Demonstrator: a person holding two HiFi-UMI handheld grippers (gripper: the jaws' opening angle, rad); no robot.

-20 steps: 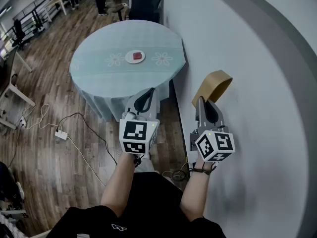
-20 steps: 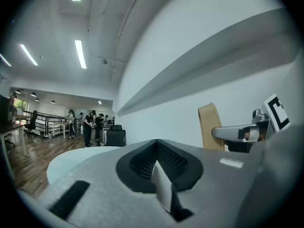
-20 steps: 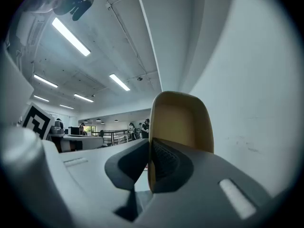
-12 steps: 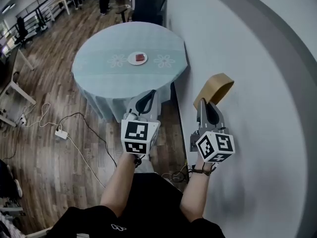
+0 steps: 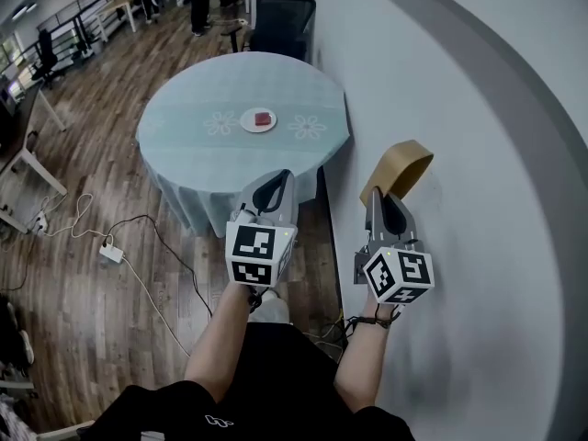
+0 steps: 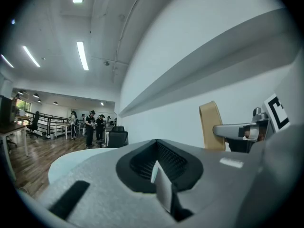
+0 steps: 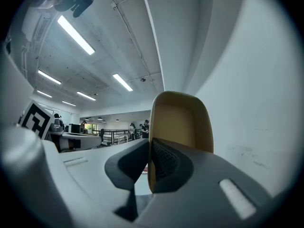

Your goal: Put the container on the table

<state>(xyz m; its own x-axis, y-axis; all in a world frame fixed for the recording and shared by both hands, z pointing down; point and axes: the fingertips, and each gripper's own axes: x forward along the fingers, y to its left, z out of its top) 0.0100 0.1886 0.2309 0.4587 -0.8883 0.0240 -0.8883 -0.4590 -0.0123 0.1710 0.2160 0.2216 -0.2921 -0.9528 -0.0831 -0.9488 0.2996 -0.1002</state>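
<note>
Wall (image 5: pixel 478 108): white with a broad grey band curving across it, on the person's right.
Floor (image 5: pixel 83 246): dark wood planks; a white power strip (image 5: pixel 111 253) with its cable lies on them.
Tabletop (image 5: pixel 193 145): round, under a pale teal cloth with two flower motifs, ahead of both tongs and close to the wall.
Chair (image 5: pixel 283 24): dark, at the far side of the tabletop.
Left tongs (image 5: pixel 273 180): pressed together, nothing between them, held in the air nearer the person than the tabletop.
Right tongs (image 5: pixel 383 196): pinching the container's wall, one pad on each face — held just beside the wall.
Container (image 5: pixel 400 165): tan, rounded and hollow, sticking out past the tips of the right tongs; it is in the air, off to the right of the tabletop and well apart from it.
Marker cubes (image 5: pixel 399 275): one on each pair of tongs — black-and-white square patterns, no letters to read.
Plate (image 5: pixel 258 120): white, at the tabletop's middle.
Block (image 5: pixel 264 118): small, reddish, on the plate.
</note>
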